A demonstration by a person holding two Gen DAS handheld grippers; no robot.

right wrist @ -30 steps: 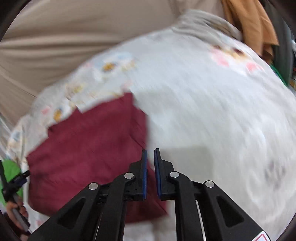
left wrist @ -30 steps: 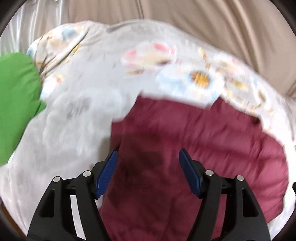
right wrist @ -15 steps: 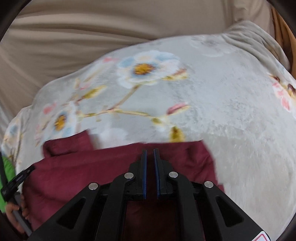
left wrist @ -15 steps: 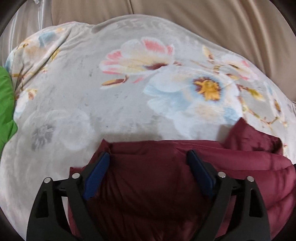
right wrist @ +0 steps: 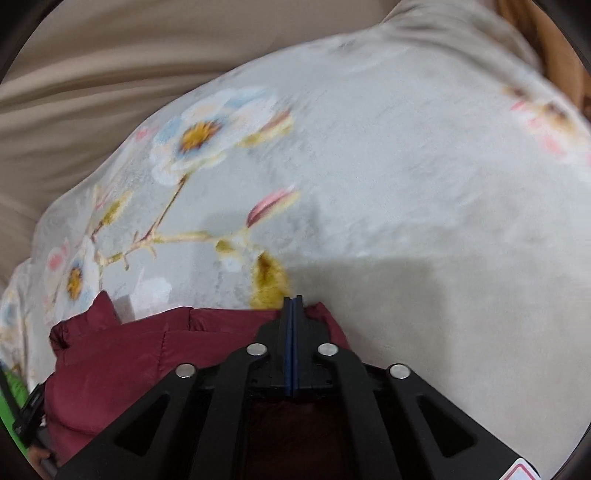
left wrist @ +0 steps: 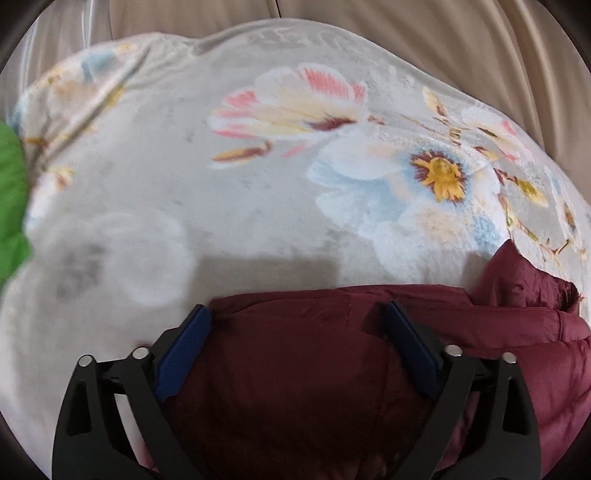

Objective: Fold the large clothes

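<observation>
A maroon puffer jacket lies on a pale floral blanket. In the left wrist view my left gripper is open, its blue pads straddling the jacket's far folded edge. The jacket's collar or hood bulges at the right. In the right wrist view my right gripper has its pads pressed together at the jacket's far right corner; whether cloth is pinched between them cannot be told. The blanket spreads beyond it.
Beige curtain or upholstery stands behind the blanket. A green garment lies at the left edge. An orange-brown cloth shows at the far right. The other hand-held gripper shows at the lower left of the right wrist view.
Both grippers swung forward and low over the jacket, which has been folded toward me so only its far edge shows. The right pads closed fully together.
</observation>
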